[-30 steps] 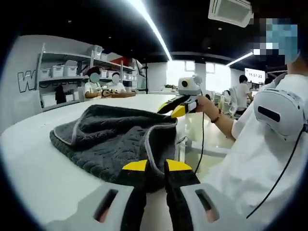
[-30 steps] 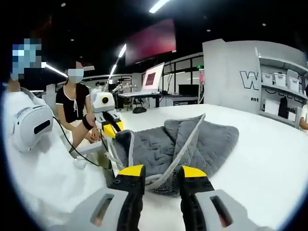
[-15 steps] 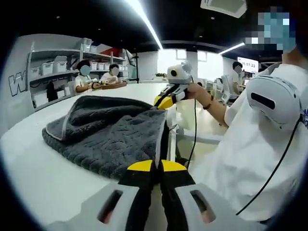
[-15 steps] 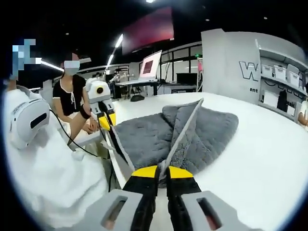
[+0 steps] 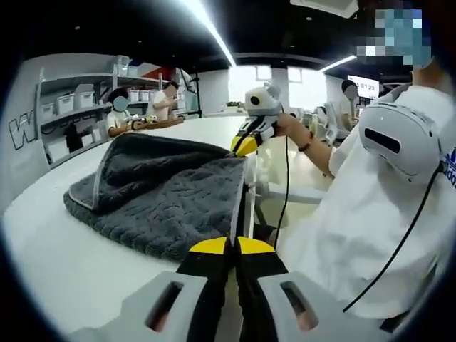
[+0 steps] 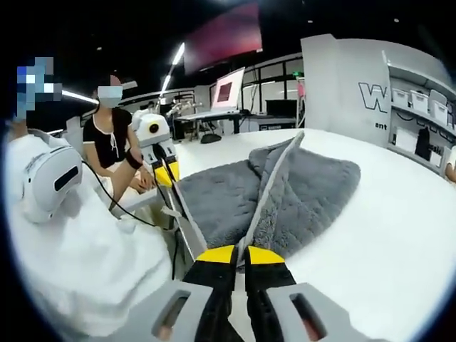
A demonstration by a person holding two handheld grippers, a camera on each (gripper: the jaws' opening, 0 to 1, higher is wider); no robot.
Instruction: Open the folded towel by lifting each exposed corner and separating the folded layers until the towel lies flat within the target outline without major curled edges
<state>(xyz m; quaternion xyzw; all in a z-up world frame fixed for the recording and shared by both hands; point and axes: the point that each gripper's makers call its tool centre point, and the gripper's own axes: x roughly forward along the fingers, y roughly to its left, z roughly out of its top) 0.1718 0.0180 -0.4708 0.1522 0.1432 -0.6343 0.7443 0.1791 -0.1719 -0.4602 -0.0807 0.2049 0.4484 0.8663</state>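
Grey towel lies on the white counter, at the edge nearest you, partly unfolded: one layer is spread toward the counter edge, a second layer is still doubled over behind it with a raised fold.

Left gripper view: your left gripper has its yellow-tipped fingers clenched on the towel's pale-bound edge at the near corner. The hem runs up from the fingers to your right gripper, which pinches the same edge at the far corner, lifted just above the counter. Your hand holds that gripper; a black cable hangs from it.

Right gripper view: your right gripper is clenched on the light hem, which rises from between the fingers as a taut strip across the towel. Left gripper is seen at the towel's other near corner, fingers on the cloth; whether they are fully closed cannot be told from this view.

Both corners sit at or just past the counter edge. Shelves with bins stand behind the counter. Seated people work at the far end. A laptop stands on another desk.
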